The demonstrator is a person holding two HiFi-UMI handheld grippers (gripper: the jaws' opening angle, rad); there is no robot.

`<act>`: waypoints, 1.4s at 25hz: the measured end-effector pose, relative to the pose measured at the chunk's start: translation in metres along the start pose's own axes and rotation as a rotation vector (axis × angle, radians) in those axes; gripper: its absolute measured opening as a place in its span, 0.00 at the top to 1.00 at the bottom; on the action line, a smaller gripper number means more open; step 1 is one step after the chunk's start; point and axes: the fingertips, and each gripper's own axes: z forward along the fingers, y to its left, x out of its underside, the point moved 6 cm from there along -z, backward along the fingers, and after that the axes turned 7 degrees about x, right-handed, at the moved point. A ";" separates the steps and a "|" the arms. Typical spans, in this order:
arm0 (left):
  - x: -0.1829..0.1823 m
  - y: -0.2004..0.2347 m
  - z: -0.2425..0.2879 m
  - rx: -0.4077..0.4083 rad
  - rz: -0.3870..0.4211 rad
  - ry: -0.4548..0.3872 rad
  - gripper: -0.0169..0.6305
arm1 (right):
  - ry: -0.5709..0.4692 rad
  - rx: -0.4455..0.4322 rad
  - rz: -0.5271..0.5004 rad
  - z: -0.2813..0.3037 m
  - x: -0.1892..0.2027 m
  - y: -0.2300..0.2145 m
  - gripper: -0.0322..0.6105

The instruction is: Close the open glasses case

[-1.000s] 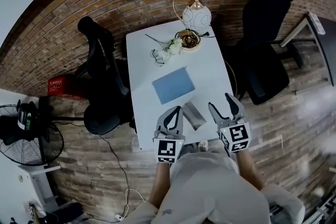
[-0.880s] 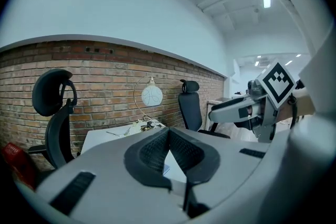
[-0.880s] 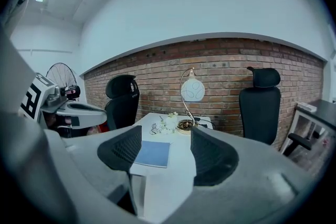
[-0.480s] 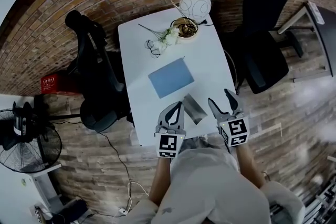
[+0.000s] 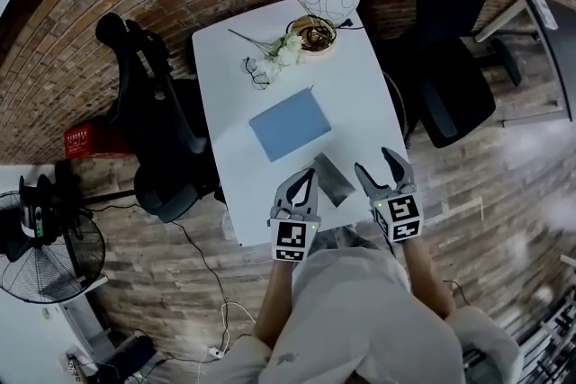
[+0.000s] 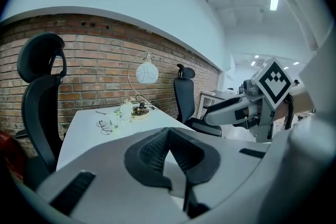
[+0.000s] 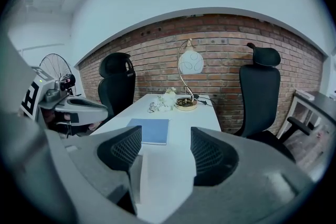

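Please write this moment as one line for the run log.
left gripper: shut, empty | right gripper: open, empty | glasses case: on table, between both grippers, not held

No text, label or number can be read anywhere

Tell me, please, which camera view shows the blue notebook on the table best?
The head view: there the blue notebook shows whole from above, lying flat on the white table. The right gripper view shows it too, but low and foreshortened, beyond the jaws. The left gripper view does not show it.
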 end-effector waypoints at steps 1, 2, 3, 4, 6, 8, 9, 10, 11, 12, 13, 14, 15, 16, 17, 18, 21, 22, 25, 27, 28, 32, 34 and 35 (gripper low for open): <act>0.003 0.000 0.002 0.002 -0.002 0.006 0.97 | 0.007 0.000 0.000 0.002 0.002 0.000 0.49; 0.006 0.000 0.004 0.003 -0.006 0.011 0.97 | 0.013 0.000 0.001 0.004 0.005 -0.001 0.49; 0.009 0.001 0.006 0.004 -0.010 0.017 0.97 | 0.020 -0.001 0.002 0.006 0.008 -0.001 0.49; 0.012 0.001 0.008 0.004 -0.014 0.023 0.97 | 0.026 -0.004 0.003 0.008 0.011 -0.001 0.49; 0.020 0.000 0.012 0.005 -0.024 0.037 0.97 | 0.041 -0.008 0.002 0.011 0.017 -0.001 0.49; 0.027 0.000 0.016 0.006 -0.033 0.052 0.97 | 0.054 -0.012 0.001 0.015 0.023 -0.001 0.49; 0.030 0.000 0.018 0.007 -0.036 0.060 0.97 | 0.060 -0.014 0.001 0.017 0.025 -0.001 0.49; 0.033 0.000 0.019 0.007 -0.039 0.067 0.97 | 0.066 -0.015 0.001 0.019 0.028 -0.001 0.49; 0.036 0.000 0.021 0.008 -0.043 0.075 0.97 | 0.073 -0.017 0.001 0.021 0.030 -0.001 0.49; 0.039 0.000 0.022 0.009 -0.047 0.083 0.97 | 0.081 -0.017 0.001 0.022 0.033 -0.001 0.49; 0.042 0.000 0.024 0.010 -0.052 0.090 0.97 | 0.089 -0.018 0.001 0.023 0.036 -0.001 0.49; 0.044 -0.001 0.025 0.010 -0.057 0.097 0.97 | 0.095 -0.018 0.001 0.024 0.038 -0.002 0.49; 0.047 -0.001 0.027 0.011 -0.062 0.104 0.97 | 0.101 -0.018 0.001 0.026 0.041 -0.002 0.49; 0.050 -0.002 0.028 0.011 -0.066 0.110 0.97 | 0.107 -0.018 0.001 0.027 0.043 -0.003 0.49; 0.053 -0.002 0.030 0.013 -0.069 0.117 0.97 | 0.112 -0.018 0.001 0.028 0.046 -0.003 0.49; 0.056 -0.003 0.032 0.014 -0.072 0.124 0.97 | 0.117 -0.019 0.001 0.030 0.048 -0.003 0.49; 0.063 -0.005 0.038 0.021 -0.083 0.145 0.97 | 0.133 -0.020 0.003 0.034 0.056 -0.005 0.49; 0.065 -0.006 0.040 0.023 -0.088 0.151 0.97 | 0.140 -0.021 0.003 0.035 0.058 -0.005 0.49; 0.072 -0.009 0.047 0.027 -0.097 0.172 0.97 | 0.162 -0.023 0.002 0.038 0.068 -0.006 0.49; 0.076 -0.010 0.051 0.029 -0.100 0.185 0.97 | 0.173 -0.025 0.001 0.039 0.072 -0.006 0.49; 0.078 -0.011 0.053 0.031 -0.101 0.190 0.97 | 0.177 -0.025 0.001 0.040 0.073 -0.006 0.49; 0.086 -0.012 0.057 0.034 -0.108 0.207 0.97 | 0.190 -0.029 0.002 0.043 0.079 -0.005 0.49; 0.091 -0.013 0.059 0.035 -0.111 0.220 0.97 | 0.197 -0.033 0.000 0.045 0.083 -0.003 0.49; 0.093 -0.013 0.060 0.035 -0.113 0.228 0.97 | 0.200 -0.035 0.000 0.046 0.084 -0.002 0.49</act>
